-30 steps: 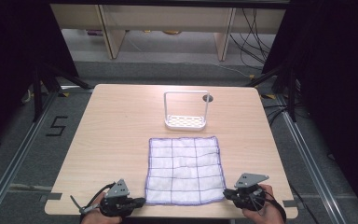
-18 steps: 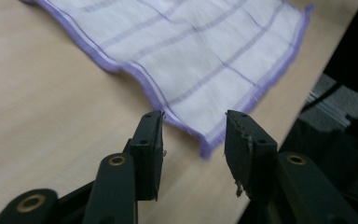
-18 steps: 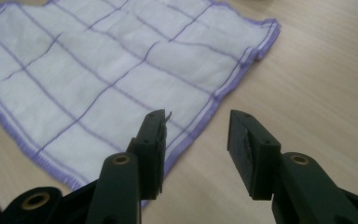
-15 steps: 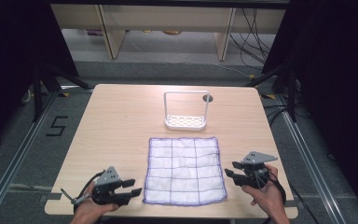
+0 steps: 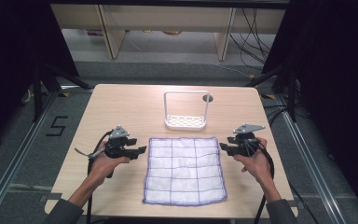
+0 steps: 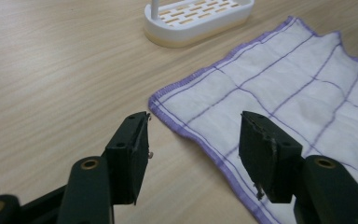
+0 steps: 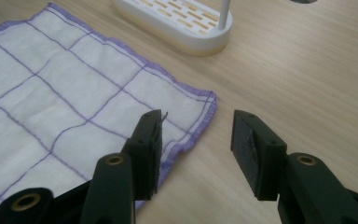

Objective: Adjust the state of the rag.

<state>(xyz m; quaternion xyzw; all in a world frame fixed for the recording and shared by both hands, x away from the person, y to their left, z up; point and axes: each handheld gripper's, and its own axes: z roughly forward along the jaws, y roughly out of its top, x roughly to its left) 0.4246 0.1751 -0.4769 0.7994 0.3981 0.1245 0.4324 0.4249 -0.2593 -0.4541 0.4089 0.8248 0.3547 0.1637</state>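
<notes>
- Cloth [image 5: 184,170]: white with a purple grid and purple hem, lying flat at the near middle of the table [image 5: 121,107], between my two grippers.
- Handling, my judgement: thin, soft, light; it will drape and fold once lifted, and could slide on the smooth wood. Best hold looks like the two far corners, one per gripper, pinched at the hem.
- Left gripper [image 6: 193,147]: jaws wide apart, holding nothing, aimed at the cloth's far left corner, just beside the hem.
- Right gripper [image 7: 196,140]: jaws wide apart, empty, straddling the hem near the far right corner.
- Rack [image 5: 186,111]: white, slotted base with a tall loop, standing just beyond the cloth's far edge, apart from it.
</notes>
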